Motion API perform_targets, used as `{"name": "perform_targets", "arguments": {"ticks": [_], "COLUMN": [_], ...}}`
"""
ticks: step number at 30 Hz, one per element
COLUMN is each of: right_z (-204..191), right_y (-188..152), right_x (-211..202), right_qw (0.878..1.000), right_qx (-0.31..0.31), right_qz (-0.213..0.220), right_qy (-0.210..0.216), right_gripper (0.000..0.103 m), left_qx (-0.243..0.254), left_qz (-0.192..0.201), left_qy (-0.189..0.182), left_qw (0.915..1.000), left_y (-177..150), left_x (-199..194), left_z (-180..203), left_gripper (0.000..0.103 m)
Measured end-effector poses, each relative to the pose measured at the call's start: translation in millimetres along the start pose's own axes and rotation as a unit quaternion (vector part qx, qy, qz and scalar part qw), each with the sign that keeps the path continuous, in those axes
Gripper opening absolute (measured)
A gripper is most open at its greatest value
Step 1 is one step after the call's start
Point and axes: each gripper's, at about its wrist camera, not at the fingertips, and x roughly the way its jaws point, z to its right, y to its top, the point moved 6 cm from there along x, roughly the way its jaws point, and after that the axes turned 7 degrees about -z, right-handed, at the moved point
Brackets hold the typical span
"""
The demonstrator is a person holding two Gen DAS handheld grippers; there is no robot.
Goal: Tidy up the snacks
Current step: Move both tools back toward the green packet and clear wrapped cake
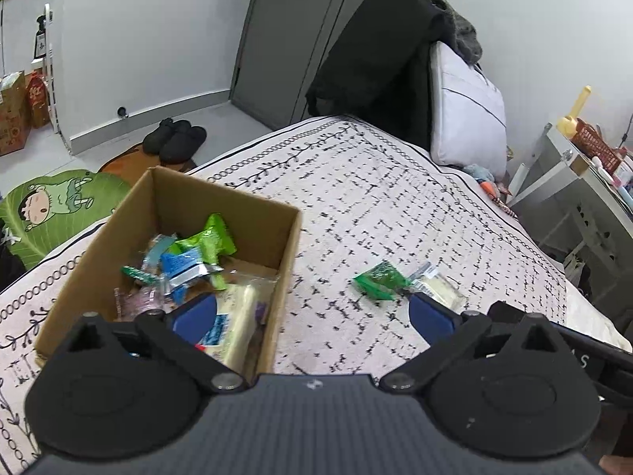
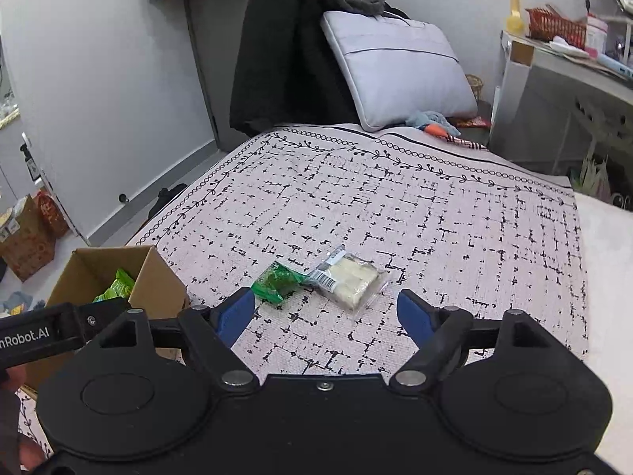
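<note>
The left wrist view sits above the near edge of the bed (image 1: 395,206), looking forward and down over the left hand-held gripper (image 1: 312,316), close above the cardboard box (image 1: 253,206). The right wrist view looks along the right hand-held gripper (image 2: 326,312) from further right. Both share the bed, the box (image 2: 158,277), the green packet (image 1: 379,279) (image 2: 277,285), the clear packet (image 1: 437,287) (image 2: 352,281) and the pillow (image 1: 467,111) (image 2: 399,79).

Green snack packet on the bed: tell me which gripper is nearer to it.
Right. The right gripper hangs open just short of the green snack packet, its left finger nearly touching it. The left gripper sits open farther left, partly over the cardboard box.
</note>
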Motion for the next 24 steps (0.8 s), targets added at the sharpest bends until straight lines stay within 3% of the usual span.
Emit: {"name": "perform_targets", "arguments": {"ticks": [7, 15, 18, 21, 24], "right_z": [17, 37, 44, 49, 51], "right_y": [-4, 0, 2, 0, -2], "right_x": [19, 45, 58, 73, 87], "right_qw": [1.000, 1.000, 1.000, 1.000, 0.999], "right_qx": [0.009, 0.003, 0.011, 0.011, 0.008], "right_qz": [-0.011, 0.000, -0.001, -0.009, -0.017], "right_qy": [0.006, -0.003, 0.006, 0.016, 0.028], "right_gripper": [0.079, 0.079, 0.079, 0.079, 0.080], "left_qx": [0.016, 0.035, 0.040, 0.072, 0.074], "left_qz": [0.003, -0.021, -0.027, -0.008, -0.013], "left_qy": [-0.010, -0.034, -0.027, 0.001, -0.004], "left_qw": [0.9998, 0.9986, 0.9985, 0.9974, 0.9971], "left_y": [5, 9, 7, 6, 7], "left_x": [11, 43, 57, 66, 79], "left_z": [26, 54, 61, 68, 70], "left_gripper": [0.103, 0.103, 0.103, 0.103, 0.102]}}
